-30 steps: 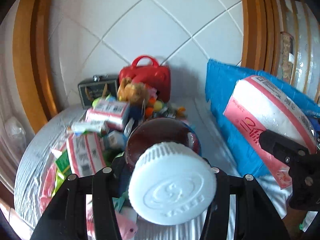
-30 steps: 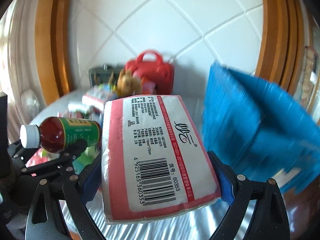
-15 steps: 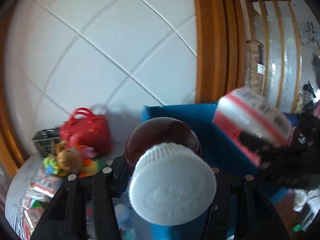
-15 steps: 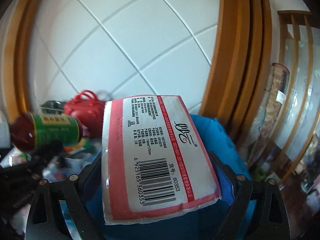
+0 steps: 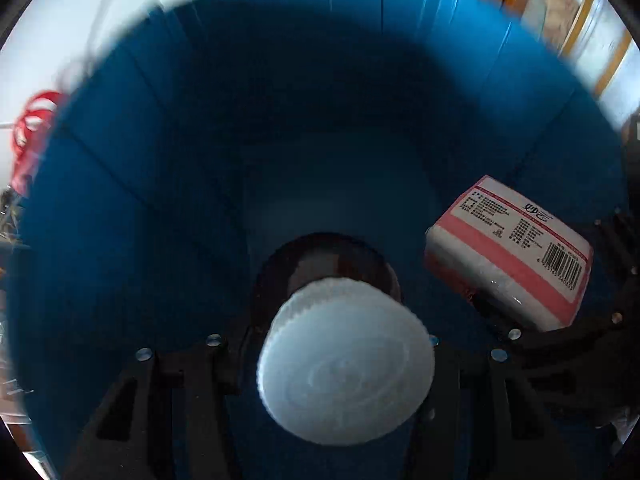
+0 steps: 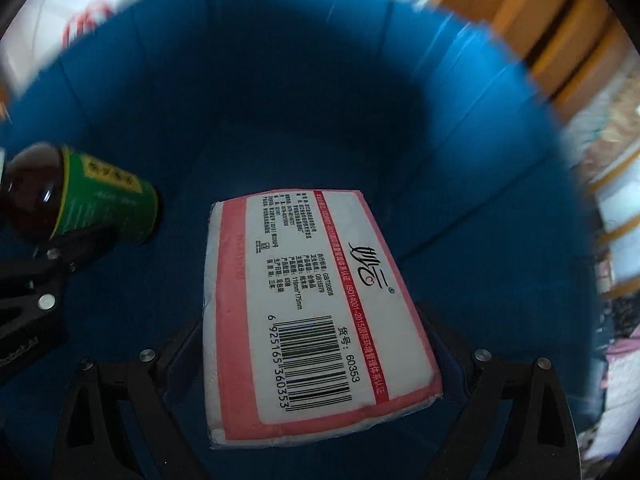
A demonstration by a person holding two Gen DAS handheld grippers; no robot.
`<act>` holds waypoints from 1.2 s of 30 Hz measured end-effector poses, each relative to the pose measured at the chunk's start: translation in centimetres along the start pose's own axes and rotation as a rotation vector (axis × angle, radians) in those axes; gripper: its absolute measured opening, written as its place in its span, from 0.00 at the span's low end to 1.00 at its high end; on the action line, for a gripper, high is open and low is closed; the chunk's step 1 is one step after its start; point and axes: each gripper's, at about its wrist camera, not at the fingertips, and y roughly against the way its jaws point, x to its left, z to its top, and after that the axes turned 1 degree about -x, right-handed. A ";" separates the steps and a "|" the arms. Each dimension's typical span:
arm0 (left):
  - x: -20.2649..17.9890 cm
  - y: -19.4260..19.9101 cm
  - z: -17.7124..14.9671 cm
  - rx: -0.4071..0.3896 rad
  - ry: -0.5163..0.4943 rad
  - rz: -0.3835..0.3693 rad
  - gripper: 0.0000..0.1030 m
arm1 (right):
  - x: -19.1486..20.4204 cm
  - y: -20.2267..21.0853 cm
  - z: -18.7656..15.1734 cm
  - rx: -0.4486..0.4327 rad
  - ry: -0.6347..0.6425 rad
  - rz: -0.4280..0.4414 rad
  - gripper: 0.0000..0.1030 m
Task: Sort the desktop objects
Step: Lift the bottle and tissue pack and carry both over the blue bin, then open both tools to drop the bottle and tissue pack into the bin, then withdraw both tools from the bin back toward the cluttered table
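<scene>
Blue bin (image 5: 168,168) fills both your views. Your right gripper (image 6: 320,344) clamps the tissue pack (image 6: 316,312) above its interior; your left gripper (image 5: 332,344) grips the bottle (image 6: 80,196), white cap (image 5: 346,372) toward the camera.

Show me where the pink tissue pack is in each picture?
Left wrist view: the tissue pack is at the right edge, over the blue bin.
Right wrist view: tissue pack fills the lower middle, between the right tongs.
Shared landmark: the blue bin.
</scene>
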 end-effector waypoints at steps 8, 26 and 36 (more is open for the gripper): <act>-0.3 -6.8 -1.8 0.272 0.001 0.052 0.49 | 1.8 -7.9 -3.1 0.292 0.097 0.001 0.93; -0.6 -8.7 -2.5 0.374 -0.044 0.014 0.97 | 2.8 -8.8 -7.3 0.413 0.172 0.074 1.00; -1.1 -2.1 -1.4 0.213 -0.032 0.006 0.97 | 0.2 -0.9 -3.3 0.282 0.132 0.088 1.00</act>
